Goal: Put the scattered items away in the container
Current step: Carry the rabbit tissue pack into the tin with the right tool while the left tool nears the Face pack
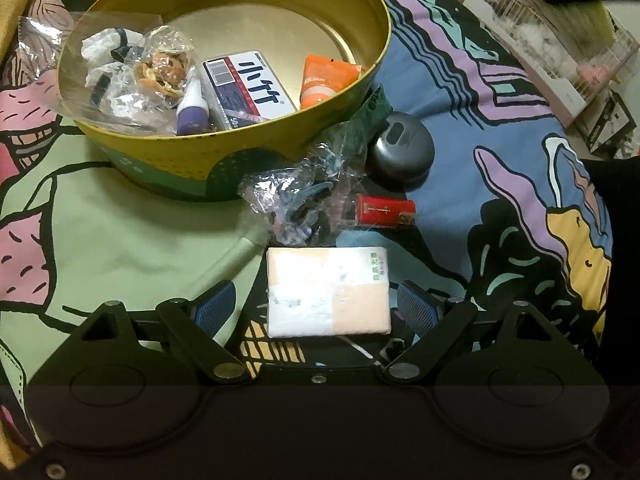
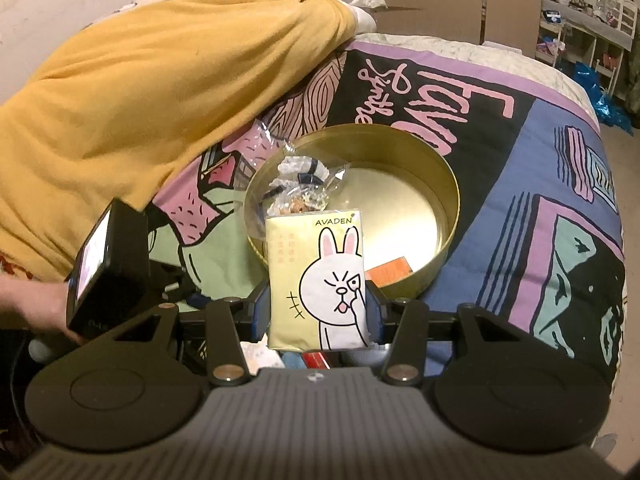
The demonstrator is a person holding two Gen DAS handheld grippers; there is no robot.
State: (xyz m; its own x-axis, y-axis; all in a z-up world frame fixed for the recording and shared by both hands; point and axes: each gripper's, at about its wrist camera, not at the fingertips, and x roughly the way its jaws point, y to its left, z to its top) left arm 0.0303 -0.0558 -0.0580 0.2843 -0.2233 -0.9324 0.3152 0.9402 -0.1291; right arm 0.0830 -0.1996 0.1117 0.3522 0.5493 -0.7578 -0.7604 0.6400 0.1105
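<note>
A round yellow tin (image 1: 172,168) on the patterned bedspread holds clear bags, a purple-capped bottle (image 1: 191,114), a blue-and-white box (image 1: 252,88) and an orange tube (image 1: 320,82). My left gripper (image 1: 318,312) is open, its blue pads either side of a white-and-peach tissue pack (image 1: 328,292) lying on the bed, not touching it. In front lie a crumpled clear bag (image 1: 300,204), a red cartridge (image 1: 384,210), a grey round device (image 1: 400,152) and a pale stick (image 1: 228,260). My right gripper (image 2: 318,312) is shut on a yellow rabbit tissue pack (image 2: 320,280), held upright before the tin (image 2: 440,184).
A yellow blanket (image 2: 140,92) is heaped on the bed behind and left of the tin. The left gripper's black camera block (image 2: 108,268) and a hand show at the left of the right wrist view. Shelves and cardboard stand beyond the bed (image 2: 580,40).
</note>
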